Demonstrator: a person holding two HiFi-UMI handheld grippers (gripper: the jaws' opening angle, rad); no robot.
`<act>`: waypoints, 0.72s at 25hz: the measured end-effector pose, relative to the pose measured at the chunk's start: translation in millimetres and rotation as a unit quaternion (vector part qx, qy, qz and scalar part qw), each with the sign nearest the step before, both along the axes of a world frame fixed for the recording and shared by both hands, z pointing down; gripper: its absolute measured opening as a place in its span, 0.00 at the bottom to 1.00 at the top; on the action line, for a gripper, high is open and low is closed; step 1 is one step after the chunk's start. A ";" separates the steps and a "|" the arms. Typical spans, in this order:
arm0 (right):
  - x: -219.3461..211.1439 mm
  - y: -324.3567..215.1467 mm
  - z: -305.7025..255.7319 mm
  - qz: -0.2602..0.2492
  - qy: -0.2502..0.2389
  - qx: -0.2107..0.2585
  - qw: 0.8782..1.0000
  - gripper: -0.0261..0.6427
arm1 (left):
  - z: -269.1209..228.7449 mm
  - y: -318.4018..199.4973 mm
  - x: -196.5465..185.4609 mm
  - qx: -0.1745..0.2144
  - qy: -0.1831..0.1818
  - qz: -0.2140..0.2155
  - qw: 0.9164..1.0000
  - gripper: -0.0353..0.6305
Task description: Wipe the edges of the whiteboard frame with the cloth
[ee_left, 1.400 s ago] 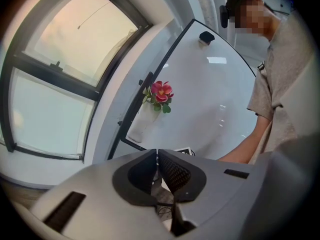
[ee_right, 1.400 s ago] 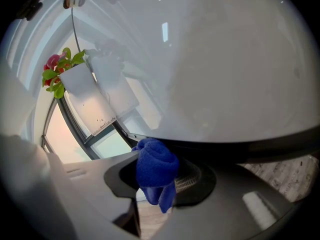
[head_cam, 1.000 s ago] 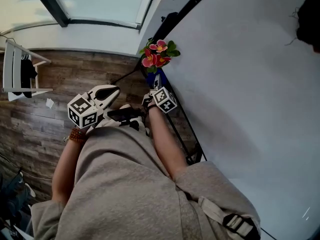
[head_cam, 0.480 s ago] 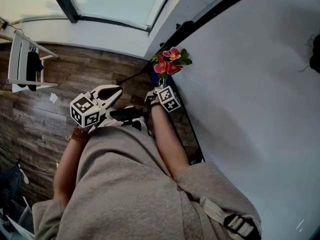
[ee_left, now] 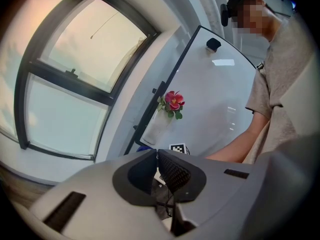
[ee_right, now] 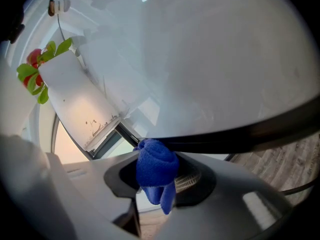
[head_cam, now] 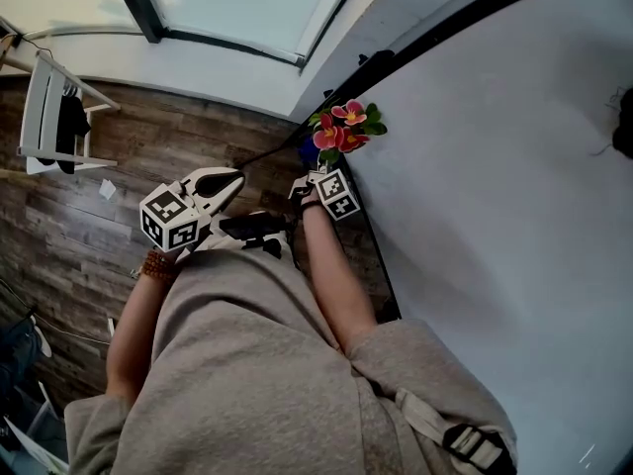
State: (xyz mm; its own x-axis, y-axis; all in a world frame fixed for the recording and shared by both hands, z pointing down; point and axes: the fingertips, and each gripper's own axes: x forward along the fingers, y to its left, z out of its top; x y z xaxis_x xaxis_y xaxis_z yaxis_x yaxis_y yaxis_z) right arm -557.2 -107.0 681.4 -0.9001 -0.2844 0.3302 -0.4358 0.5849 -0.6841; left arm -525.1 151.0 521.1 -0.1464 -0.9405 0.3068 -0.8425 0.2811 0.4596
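The whiteboard [head_cam: 495, 196] fills the right of the head view, and its black frame [head_cam: 373, 240] runs down beside my right arm. My right gripper [head_cam: 315, 169] is at that frame edge, just below the red flowers [head_cam: 344, 127]. In the right gripper view its jaws [ee_right: 157, 171] are shut on a bunched blue cloth [ee_right: 157, 168], and the cloth touches the black frame [ee_right: 240, 134]. My left gripper [head_cam: 226, 179] is held over the floor to the left of the board. Its jaws [ee_left: 157, 154] are shut with nothing between them.
A wood-plank floor [head_cam: 119, 166] lies on the left with a white chair [head_cam: 54, 117] on it. A large window [head_cam: 237, 8] is at the top. A white vase [ee_left: 157, 126] holding the flowers hangs against the board. A dark object [ee_left: 213, 44] sits on the board's far part.
My right gripper has slid with the cloth along the frame edge, closer to the flowers. The left gripper has stayed put, and the head view has shifted slightly.
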 end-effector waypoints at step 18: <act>91.8 66.1 -18.8 -0.270 0.025 0.047 0.961 0.26 | -6.0 -66.9 72.3 0.022 0.020 0.124 0.992 0.08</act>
State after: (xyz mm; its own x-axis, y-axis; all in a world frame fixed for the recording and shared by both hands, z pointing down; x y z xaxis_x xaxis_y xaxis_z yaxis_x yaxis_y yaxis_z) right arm -465.4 -40.9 662.7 -0.9087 0.1886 0.3725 -0.0826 0.7933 -0.6031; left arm -452.8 84.1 515.1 0.1032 -0.9587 0.2649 -0.8638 0.0457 0.5018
